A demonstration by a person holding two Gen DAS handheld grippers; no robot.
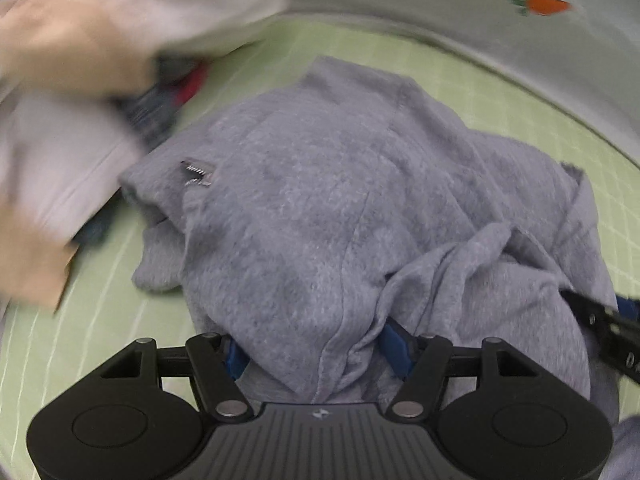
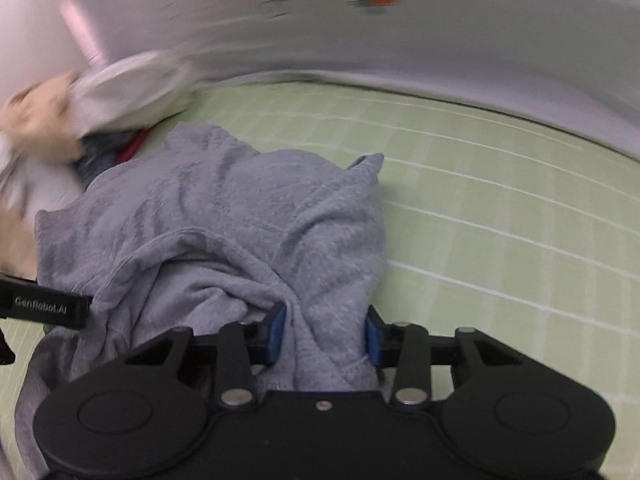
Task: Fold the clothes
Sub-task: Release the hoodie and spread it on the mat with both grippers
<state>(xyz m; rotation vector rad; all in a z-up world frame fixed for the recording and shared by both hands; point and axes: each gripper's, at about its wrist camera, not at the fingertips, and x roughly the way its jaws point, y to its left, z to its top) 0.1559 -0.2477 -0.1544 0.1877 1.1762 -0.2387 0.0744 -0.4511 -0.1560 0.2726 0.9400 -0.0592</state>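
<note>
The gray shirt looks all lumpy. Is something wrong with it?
Nothing is broken. The gray shirt is just crumpled in a heap on the green mat, not flat, bunched between both grippers.

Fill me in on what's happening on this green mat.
A person holds a gripper in each hand, working on a gray sweatshirt bunched on the green grid mat. The left gripper and right gripper each have a fold of its fabric between their blue pads. A blurred pile of other clothes lies beyond it. Nothing is folded yet.
</note>
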